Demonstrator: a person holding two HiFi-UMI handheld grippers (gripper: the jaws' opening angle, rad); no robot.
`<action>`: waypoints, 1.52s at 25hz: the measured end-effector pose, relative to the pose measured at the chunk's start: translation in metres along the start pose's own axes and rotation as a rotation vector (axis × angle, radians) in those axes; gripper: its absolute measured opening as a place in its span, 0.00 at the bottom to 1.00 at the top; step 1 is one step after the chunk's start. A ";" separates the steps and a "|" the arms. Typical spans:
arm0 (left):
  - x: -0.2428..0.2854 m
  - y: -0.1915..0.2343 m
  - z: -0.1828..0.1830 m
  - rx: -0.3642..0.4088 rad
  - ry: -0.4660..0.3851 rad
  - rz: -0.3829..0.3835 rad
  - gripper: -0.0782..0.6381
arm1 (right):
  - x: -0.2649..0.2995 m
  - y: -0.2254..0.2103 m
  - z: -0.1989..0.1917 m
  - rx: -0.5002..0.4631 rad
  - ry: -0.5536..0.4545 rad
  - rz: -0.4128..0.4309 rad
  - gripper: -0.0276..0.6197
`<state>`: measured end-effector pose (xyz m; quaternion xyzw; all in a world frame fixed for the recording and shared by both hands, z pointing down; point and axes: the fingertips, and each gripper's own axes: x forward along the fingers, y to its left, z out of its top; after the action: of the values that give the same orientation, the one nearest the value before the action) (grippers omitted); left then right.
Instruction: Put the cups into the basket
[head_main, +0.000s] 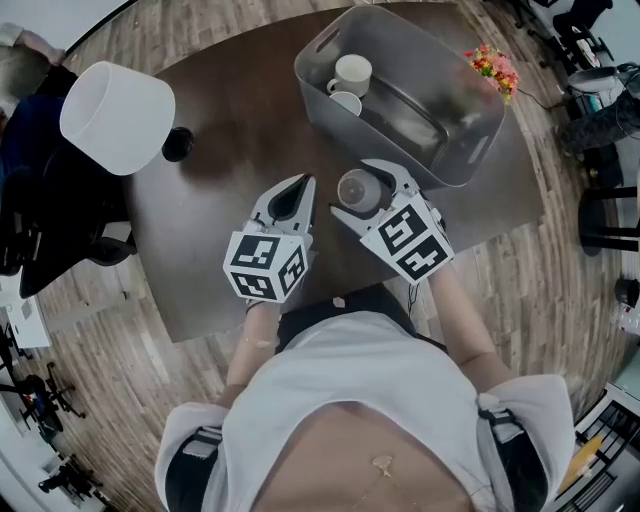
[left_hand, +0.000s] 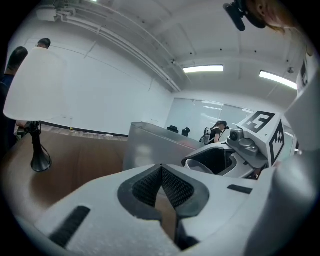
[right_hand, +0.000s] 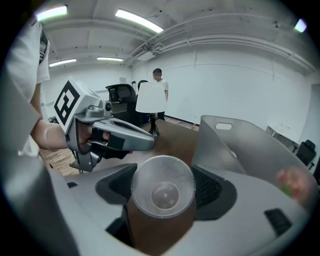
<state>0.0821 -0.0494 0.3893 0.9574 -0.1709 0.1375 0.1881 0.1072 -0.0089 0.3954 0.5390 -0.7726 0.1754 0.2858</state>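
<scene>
- The table (head_main: 230, 250) carries everything. The basket (head_main: 480, 140) stands at its far right, with its long side running diagonally in the head view.
- The move turns on this: the basket lies just ahead and to the right of the right gripper (head_main: 353, 192), which is nearer to it than the left one.
- The right gripper has its jaws spread wide around a clear cup (right_hand: 162, 192), and its pads press on both sides of the cup. The cup's mouth faces up and its long axis is roughly upright. I cannot tell whether its base is on the table or has been lifted clear.
- The left gripper (head_main: 293, 190) sits just beside it, with its jaws closed tip to tip and nothing between them.
- Two white cups (head_main: 352, 73) already lie at the basket's far end. Only the head view shows them.
- The right gripper view shows the grip itself, but of the basket only the outer wall and handle slot. The left gripper view shows its own closed jaws.
</scene>
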 end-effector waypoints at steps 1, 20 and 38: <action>0.002 -0.002 0.001 0.002 0.001 -0.003 0.12 | -0.001 -0.001 0.000 -0.002 0.001 0.002 0.57; 0.033 -0.024 0.090 0.070 -0.068 -0.040 0.12 | -0.071 -0.027 0.075 -0.204 -0.047 0.239 0.57; 0.084 -0.008 0.084 0.016 -0.065 0.040 0.12 | -0.055 -0.152 0.048 -0.155 -0.004 0.171 0.57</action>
<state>0.1779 -0.0994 0.3394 0.9592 -0.1947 0.1115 0.1720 0.2512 -0.0507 0.3172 0.4478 -0.8276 0.1380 0.3091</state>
